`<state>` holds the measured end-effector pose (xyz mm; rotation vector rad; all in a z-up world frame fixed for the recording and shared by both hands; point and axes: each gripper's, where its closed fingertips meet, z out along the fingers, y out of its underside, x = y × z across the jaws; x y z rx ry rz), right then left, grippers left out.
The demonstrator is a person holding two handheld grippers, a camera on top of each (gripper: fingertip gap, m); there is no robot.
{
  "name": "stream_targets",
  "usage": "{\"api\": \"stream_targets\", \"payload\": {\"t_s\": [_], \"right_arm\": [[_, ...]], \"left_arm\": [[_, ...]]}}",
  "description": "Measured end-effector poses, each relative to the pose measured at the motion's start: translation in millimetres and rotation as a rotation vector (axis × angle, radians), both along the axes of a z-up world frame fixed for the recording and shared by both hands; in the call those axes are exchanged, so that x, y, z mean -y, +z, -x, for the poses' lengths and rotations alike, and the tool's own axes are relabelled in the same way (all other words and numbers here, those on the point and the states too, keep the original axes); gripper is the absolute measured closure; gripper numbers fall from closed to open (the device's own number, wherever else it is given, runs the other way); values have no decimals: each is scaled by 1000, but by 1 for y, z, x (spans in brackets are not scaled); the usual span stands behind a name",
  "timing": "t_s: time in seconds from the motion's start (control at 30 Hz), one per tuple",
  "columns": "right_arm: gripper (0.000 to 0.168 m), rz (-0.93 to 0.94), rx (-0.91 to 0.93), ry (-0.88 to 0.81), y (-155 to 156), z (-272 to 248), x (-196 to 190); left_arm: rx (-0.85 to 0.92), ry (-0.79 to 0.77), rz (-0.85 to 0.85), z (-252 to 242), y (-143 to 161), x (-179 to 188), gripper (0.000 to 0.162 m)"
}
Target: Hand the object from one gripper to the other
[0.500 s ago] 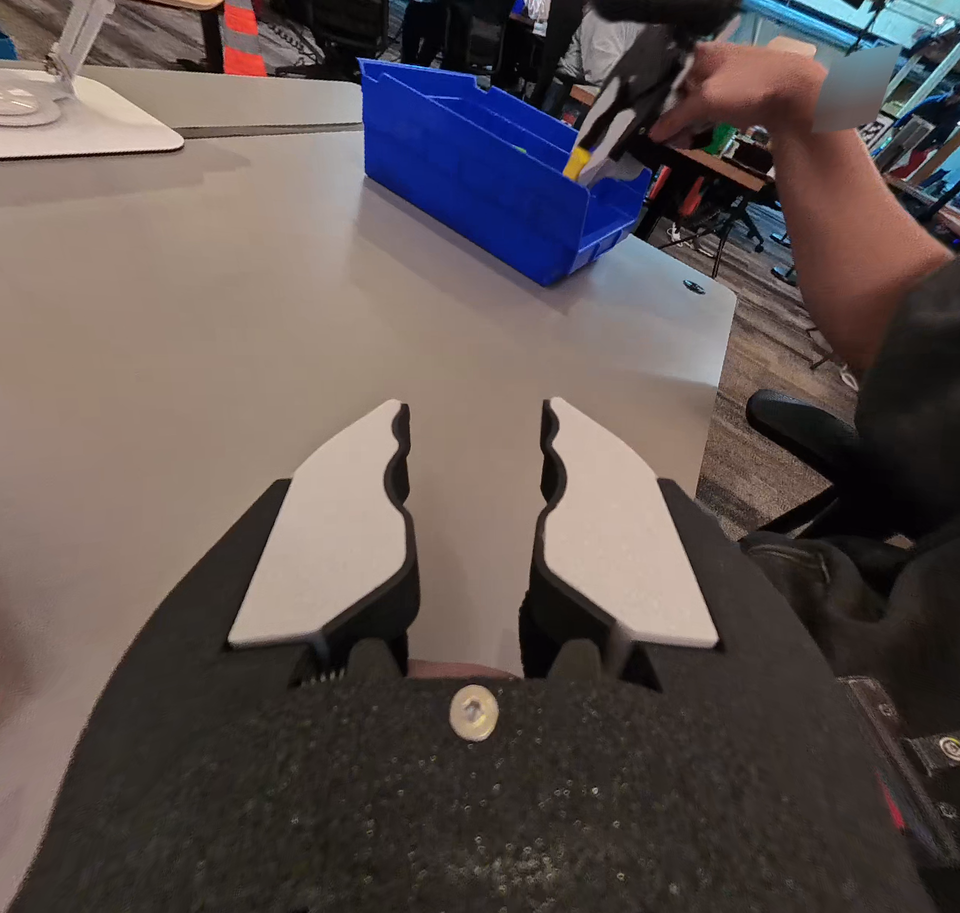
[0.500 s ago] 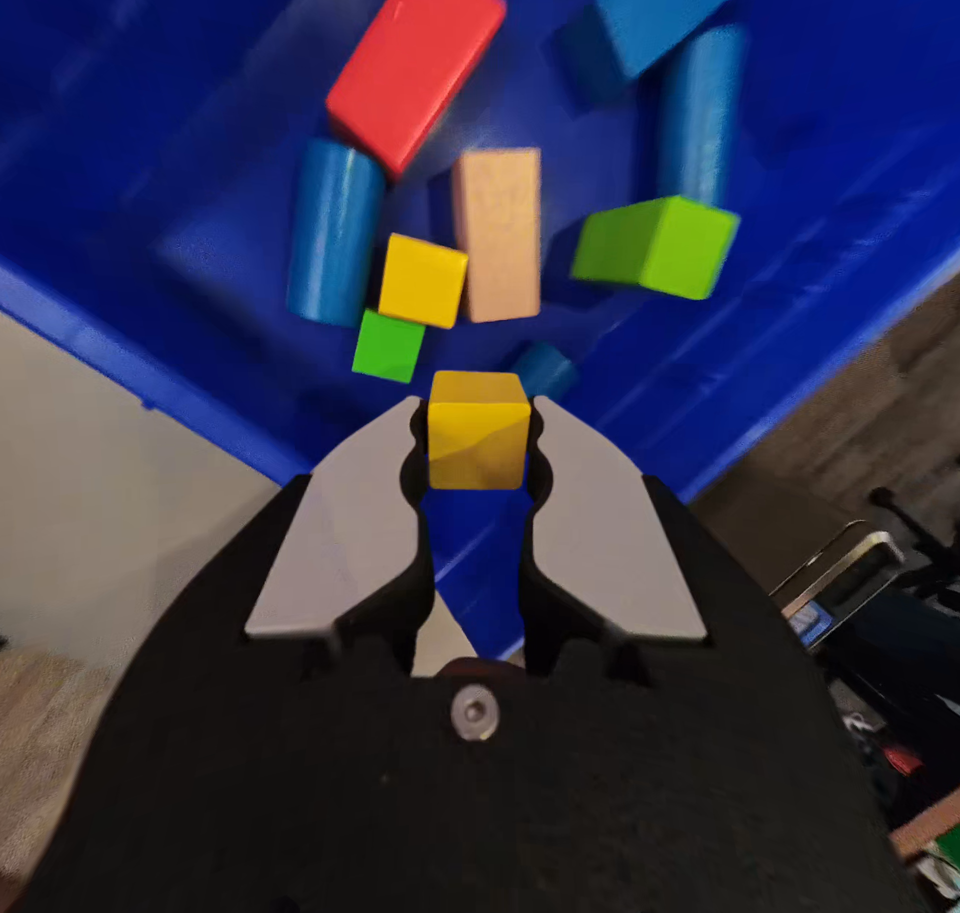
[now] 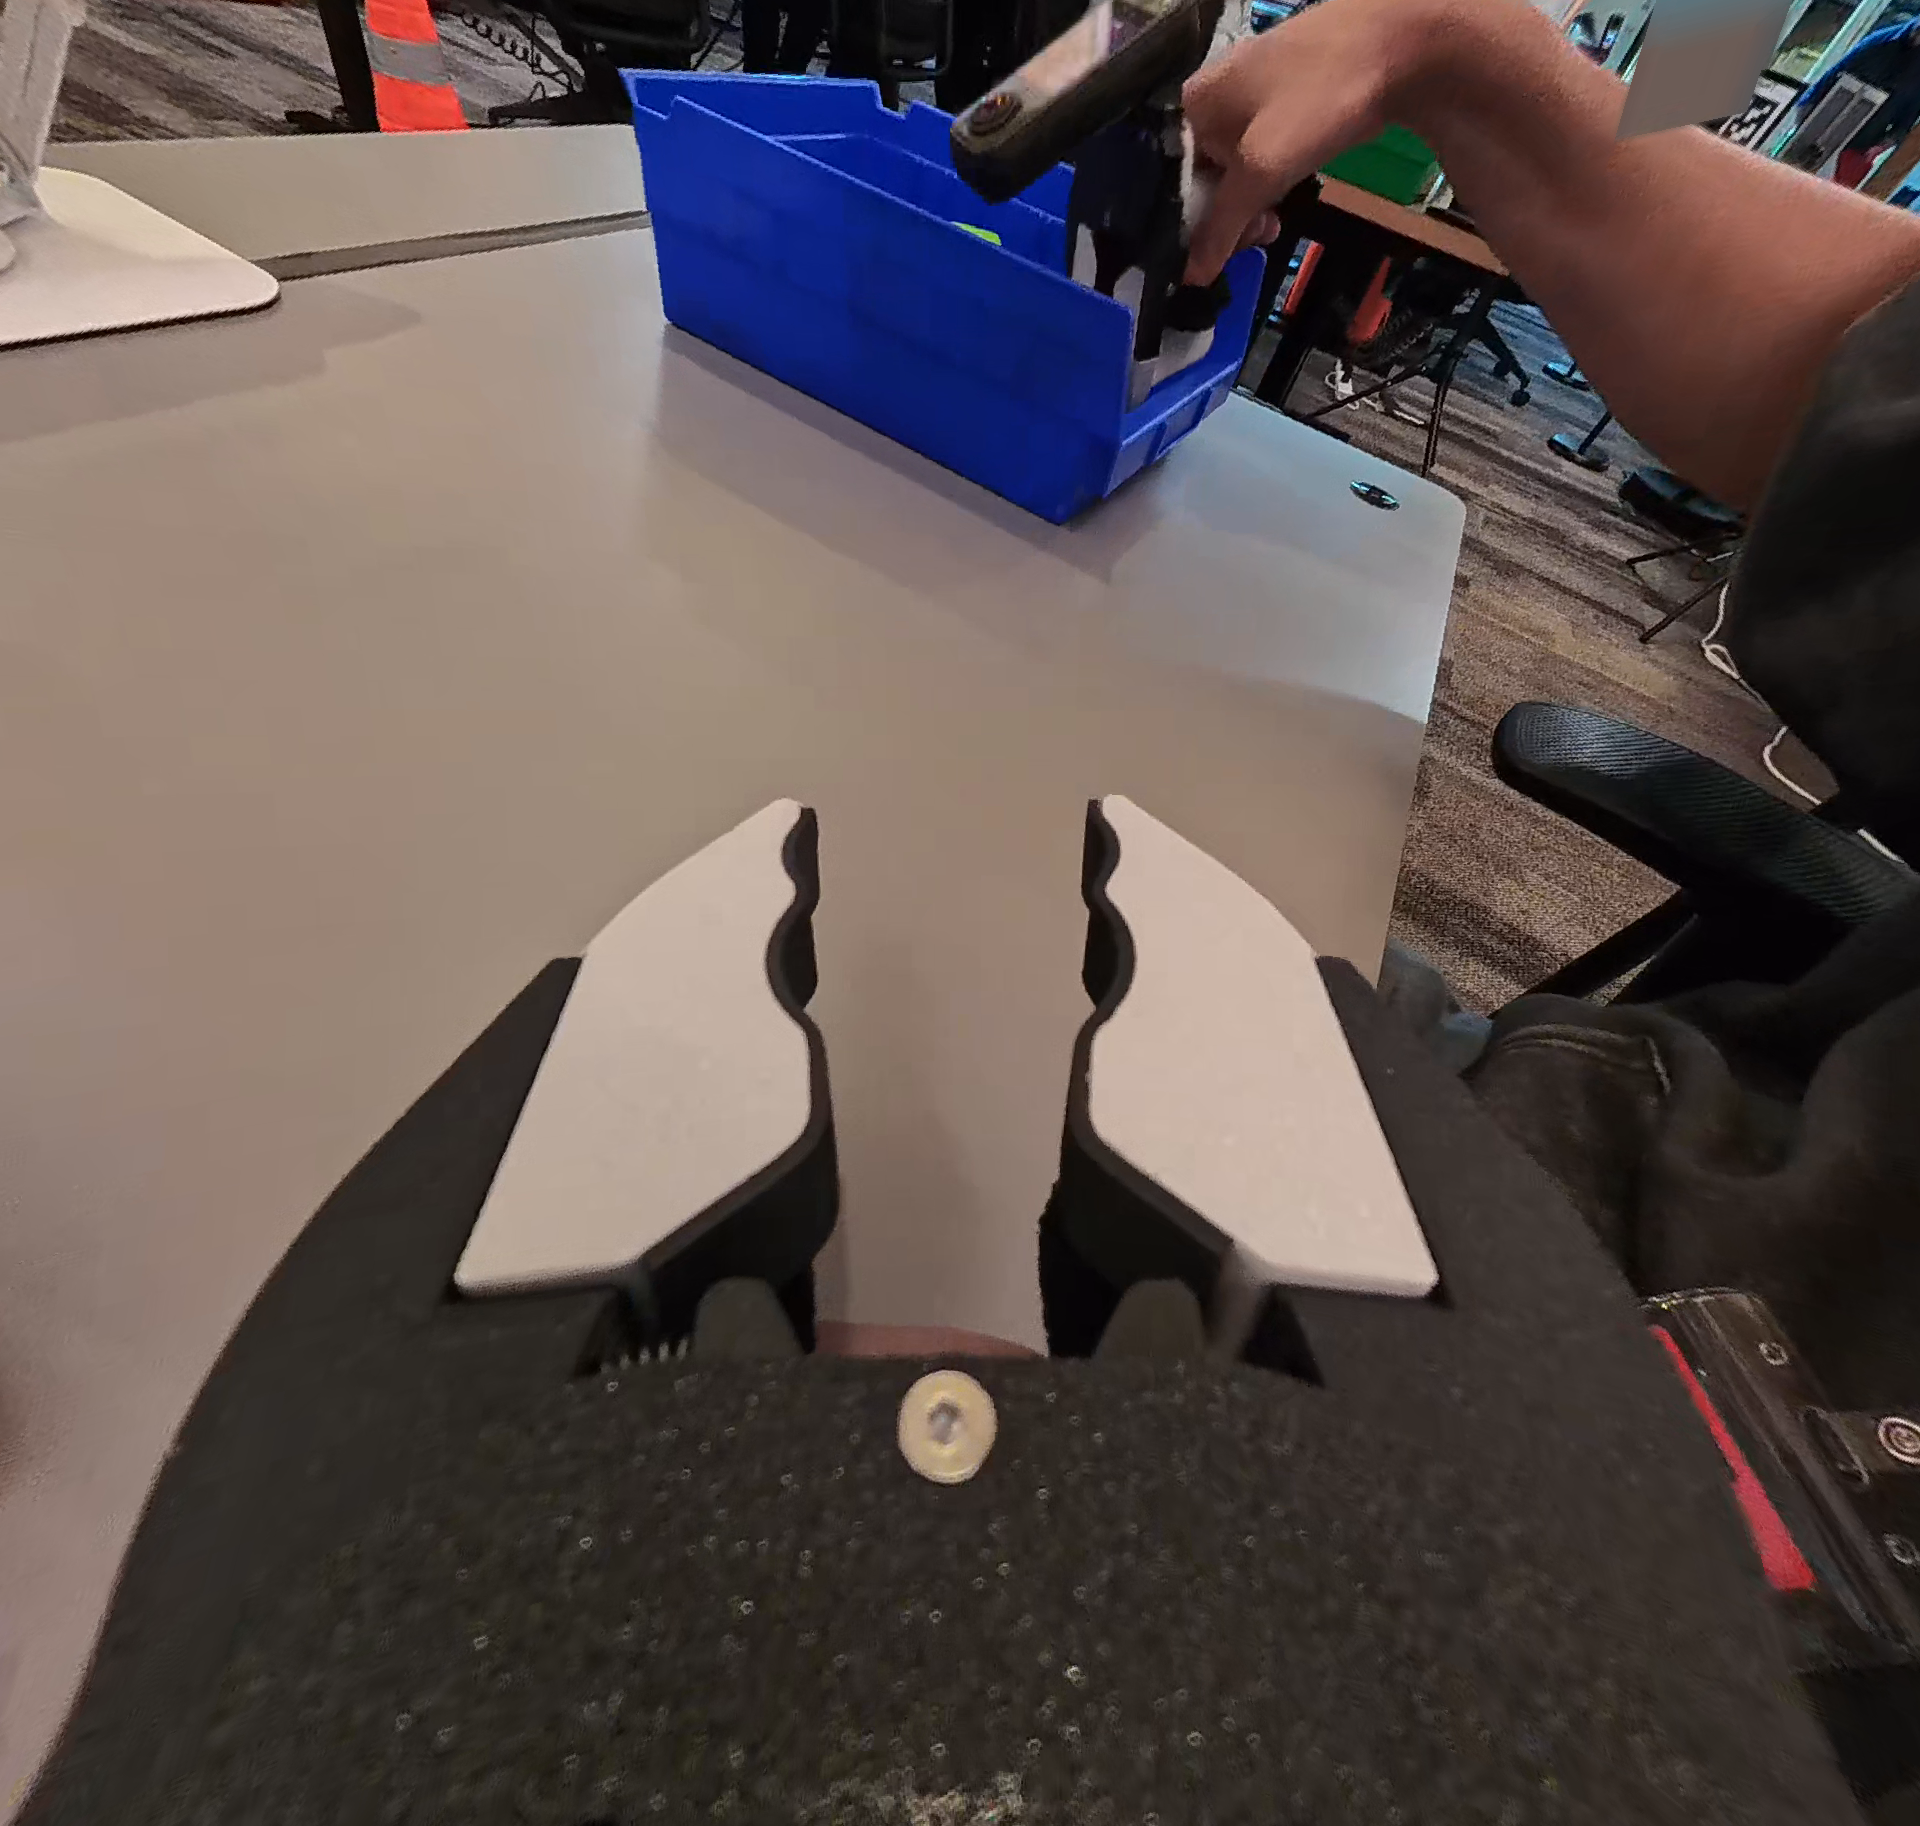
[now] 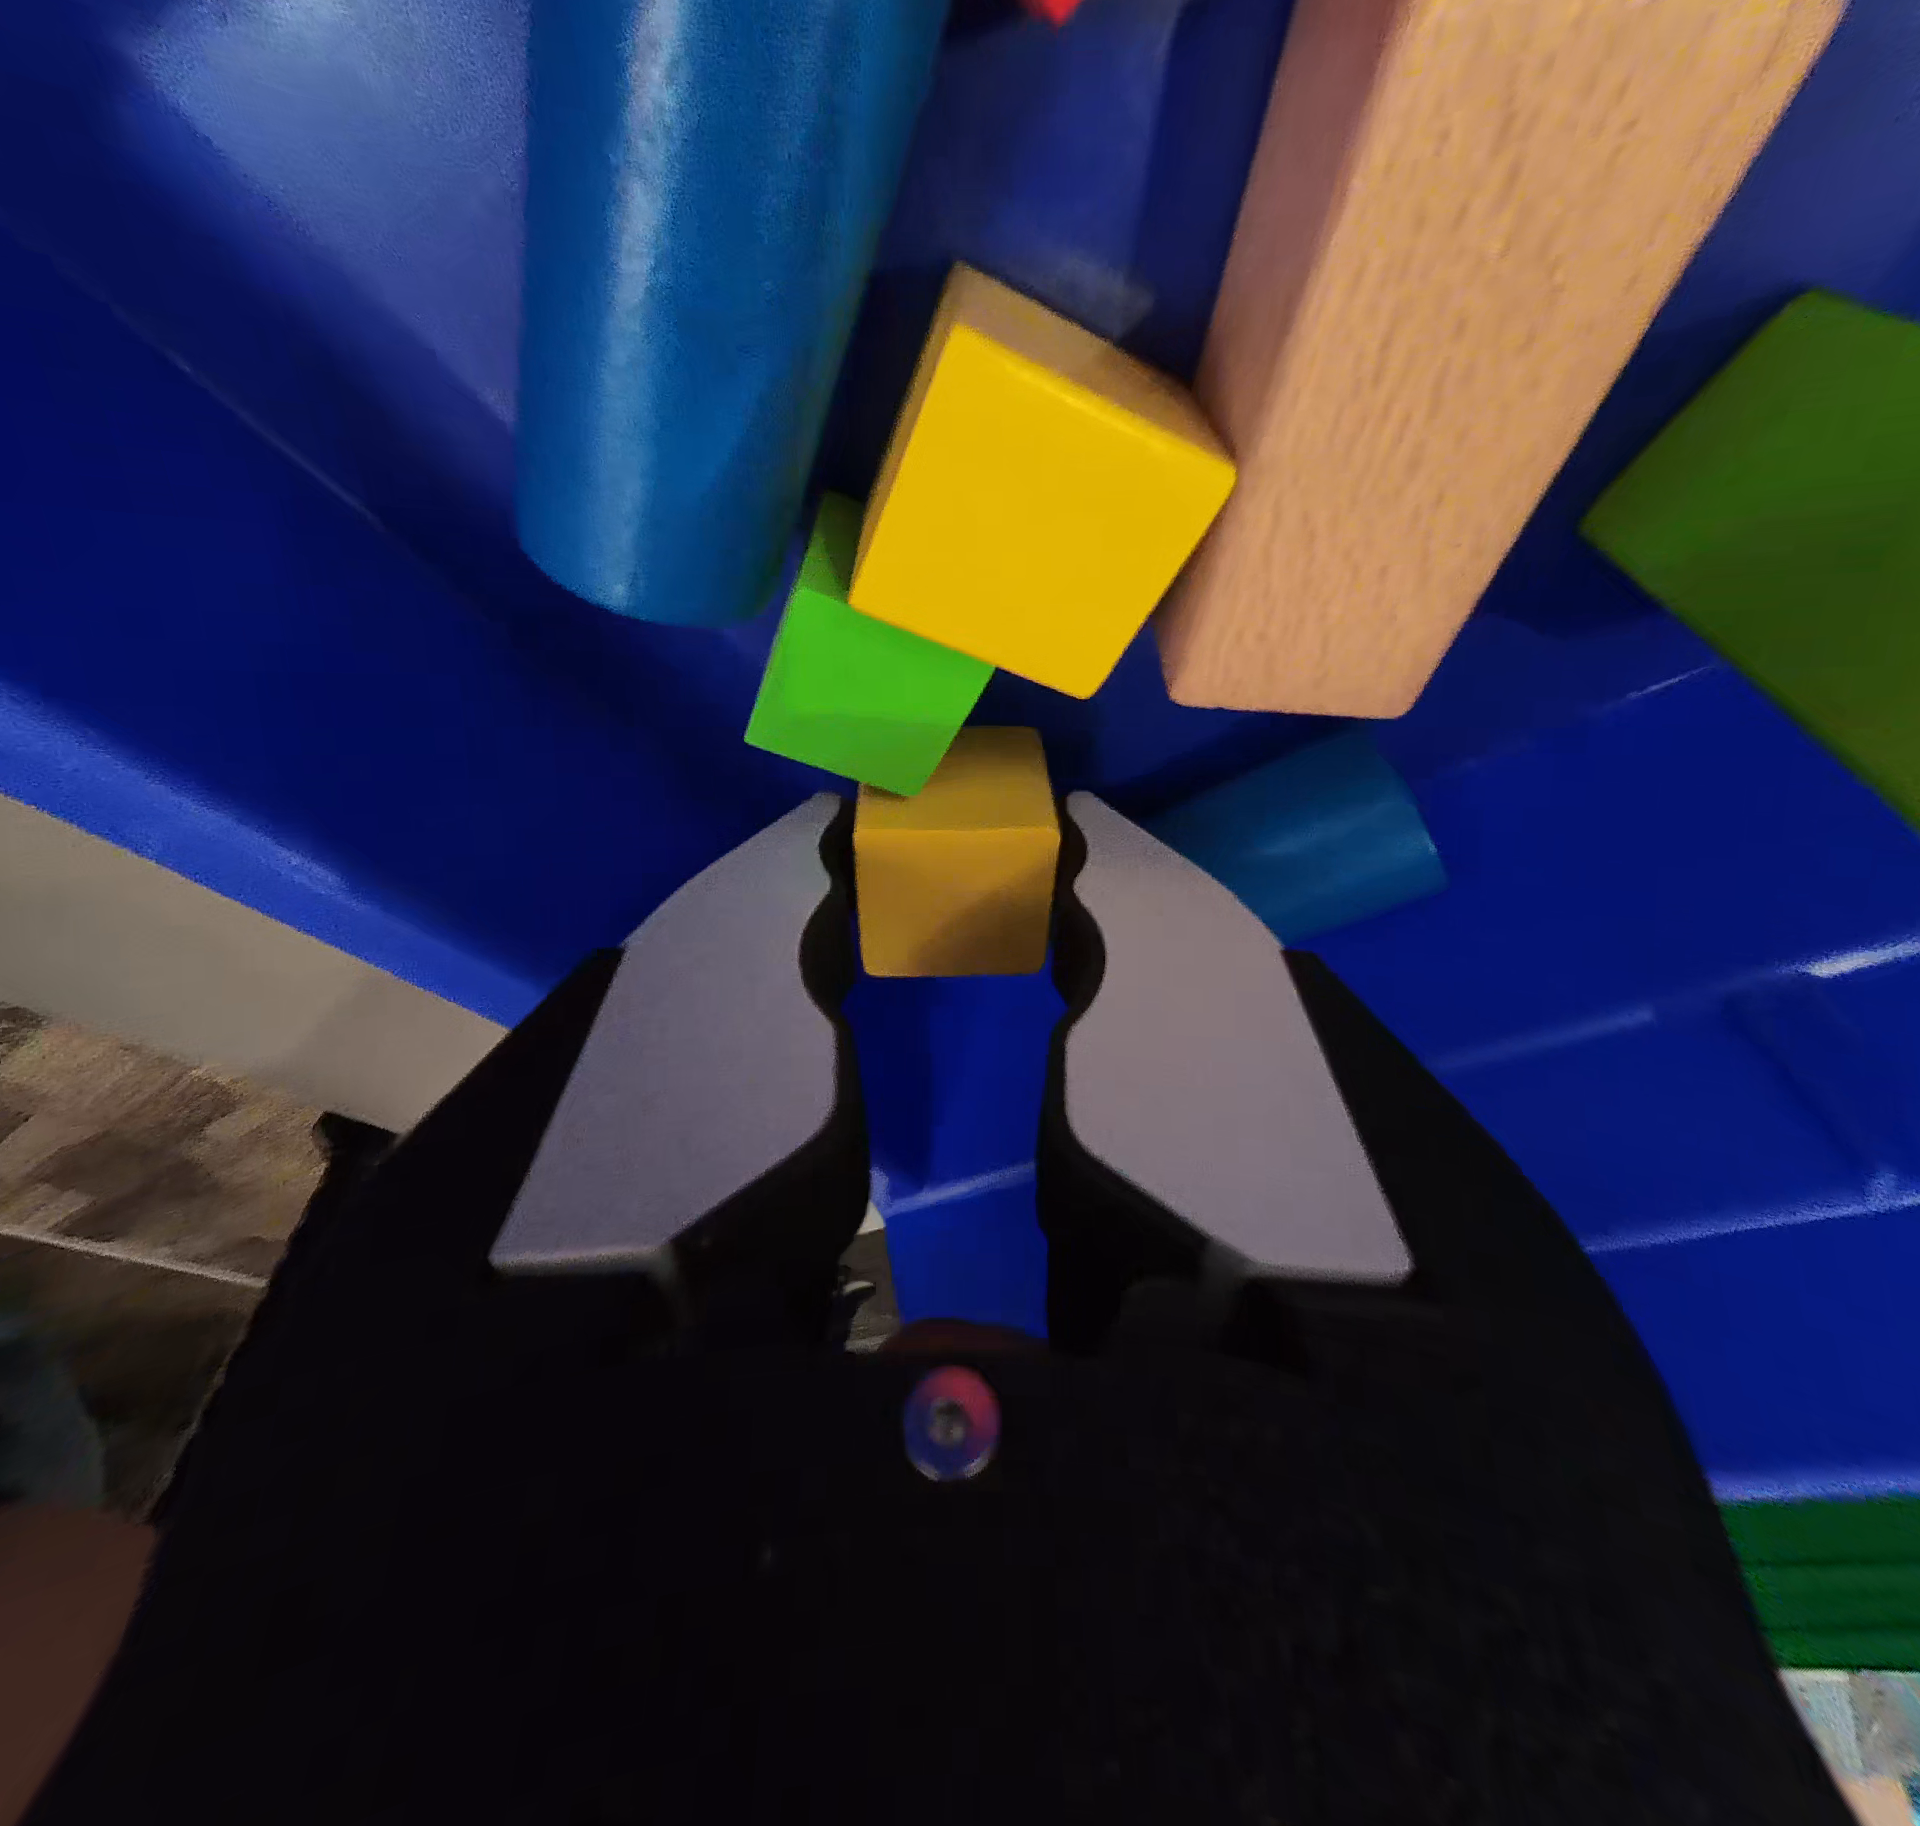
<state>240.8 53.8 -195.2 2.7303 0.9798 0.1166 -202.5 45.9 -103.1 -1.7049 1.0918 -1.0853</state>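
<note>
Yellow cube (image 4: 954, 857) between right tongs (image 4: 951, 820)

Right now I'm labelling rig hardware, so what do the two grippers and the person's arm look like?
Both grippers, left and right, look alike: a black, grainy body, two pale grey fingers with wavy black inner edges, and a silver screw at the centre. The person's forearm is bare below a dark sleeve. From the left wrist view, the right one shows a black handle with a round lens.

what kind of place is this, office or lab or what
Probably an open office or lab workspace: a grey table holding a blue bin of toy blocks, office chairs, more desks and an orange cone behind.
</note>
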Motion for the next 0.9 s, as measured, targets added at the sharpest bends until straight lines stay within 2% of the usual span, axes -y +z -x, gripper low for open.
{"api": "stream_targets", "payload": {"t_s": [0.2, 0.27, 0.37, 0.47, 0.53, 0.6, 0.63, 0.67, 0.77, 0.87, 0.9], "right_arm": [[132, 14, -40, -97, 5, 4, 3], [121, -42, -27, -134, 24, 4, 2], [126, -305, -97, -169, 76, 22, -8], [125, -728, -243, -139, 129, 61, -24], [125, -971, -420, -190, 147, 100, -25], [123, -1113, -661, -297, 146, 144, -17], [120, -1159, -717, -355, 140, 156, -11], [120, -1191, -730, -413, 130, 164, -3], [120, -1260, -638, -437, 103, 171, 25], [120, -1221, -636, -410, 83, 182, 50], [120, -1232, -622, -423, 78, 181, 55]], "left_arm": [[2, 5, -7, 4, 2, -2, 113], [6, 7, -8, 5, 3, -2, 112], [9, 17, -22, 6, 5, -2, 110], [9, 29, -38, 7, 6, -4, 108], [12, 41, -47, 8, 6, -6, 108], [17, 66, -54, 8, 7, -10, 105], [16, 75, -56, 9, 7, -12, 103], [9, 83, -57, 10, 6, -13, 103], [-31, 97, -33, 21, 10, -13, 104], [-54, 118, 2, 56, 34, -18, 96], [-78, 153, -24, 75, 44, -28, 97]]}}
